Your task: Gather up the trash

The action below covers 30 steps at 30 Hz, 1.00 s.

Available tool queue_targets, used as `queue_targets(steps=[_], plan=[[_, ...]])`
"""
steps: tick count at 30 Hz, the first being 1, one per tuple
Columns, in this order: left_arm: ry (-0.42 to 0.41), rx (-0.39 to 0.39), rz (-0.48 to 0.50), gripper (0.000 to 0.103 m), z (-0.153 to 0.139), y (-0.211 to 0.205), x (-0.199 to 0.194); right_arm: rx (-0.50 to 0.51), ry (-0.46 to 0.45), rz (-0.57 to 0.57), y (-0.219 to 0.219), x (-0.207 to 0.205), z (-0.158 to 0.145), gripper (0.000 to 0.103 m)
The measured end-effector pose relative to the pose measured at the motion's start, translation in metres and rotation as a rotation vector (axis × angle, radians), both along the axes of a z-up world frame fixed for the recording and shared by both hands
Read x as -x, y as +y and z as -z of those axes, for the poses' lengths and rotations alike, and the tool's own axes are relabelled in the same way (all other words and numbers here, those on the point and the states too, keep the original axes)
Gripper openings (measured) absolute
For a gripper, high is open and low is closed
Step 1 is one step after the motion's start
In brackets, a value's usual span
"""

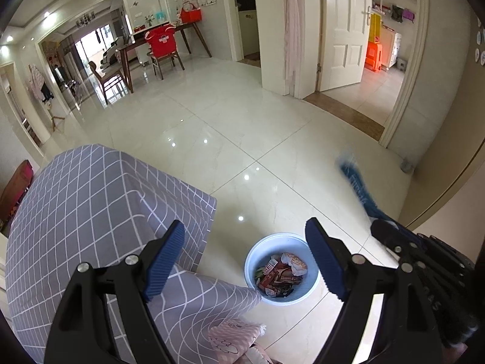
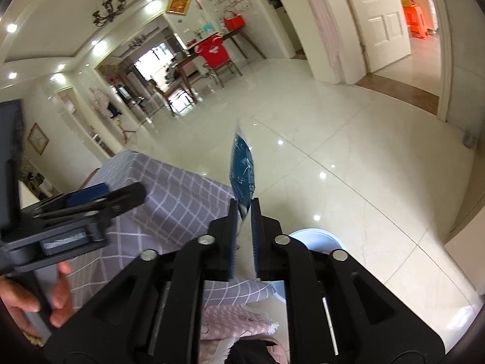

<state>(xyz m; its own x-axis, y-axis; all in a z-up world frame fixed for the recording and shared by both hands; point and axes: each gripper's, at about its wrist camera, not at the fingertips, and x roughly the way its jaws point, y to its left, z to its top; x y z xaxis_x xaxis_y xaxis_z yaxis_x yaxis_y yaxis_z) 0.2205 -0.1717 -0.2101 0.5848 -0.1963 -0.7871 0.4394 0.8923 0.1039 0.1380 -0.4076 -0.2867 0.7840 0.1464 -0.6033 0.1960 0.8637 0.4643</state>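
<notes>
Glossy white tile floor (image 1: 230, 127) fills the room, dining area far back left. Near left, a table (image 1: 75, 200) under a grey grid cloth; nothing on the visible part of it. Left tongs (image 1: 245, 261) hang above the table edge, blue pads wide apart, holding nothing. Just right of the table, on the floor, a pale blue trash bin (image 1: 282, 268) already holds several crumpled wrappers. Further right, right tongs (image 2: 244, 212) are clamped on one end of a blue wrapper (image 2: 242, 170), which sticks out forward past the tips, blurred in the left wrist view. The bin rim (image 2: 318, 238) shows just right of and below these tongs, so the wrapper looks not quite over the opening yet.

Risks, as judgement: wrapper is light and flat, so if released off-centre it may drift and land on the floor beside the bin. Grip is only on one end, so it could slip out. Overhanging cloth could snag a low pass.
</notes>
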Motion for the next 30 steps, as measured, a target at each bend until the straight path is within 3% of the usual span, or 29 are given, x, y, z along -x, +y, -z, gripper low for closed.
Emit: queue_targets(steps=[1,2,8,12,19,30], plan=[[0.000,0.000,-0.004,0.080,-0.001,0.001,0.000,0.001,0.016,0.009,0.000,-0.002,0.003,0.066],[0.000,0.000,-0.010,0.080,-0.002,0.003,0.000,0.000,0.025,0.022,0.000,-0.002,0.005,0.072],[-0.011,0.003,-0.042,0.081,-0.011,0.020,0.008,-0.019,0.042,0.009,0.003,0.005,0.009,0.072],[-0.026,0.016,-0.065,0.082,-0.023,0.034,0.020,-0.009,0.021,-0.007,0.010,0.015,-0.010,0.072],[-0.087,0.030,-0.106,0.087,-0.063,0.061,0.058,0.035,-0.072,-0.048,0.031,0.046,-0.065,0.076],[-0.257,0.095,-0.203,0.094,-0.134,0.116,0.140,0.124,-0.232,-0.085,0.070,0.114,-0.149,0.088]])
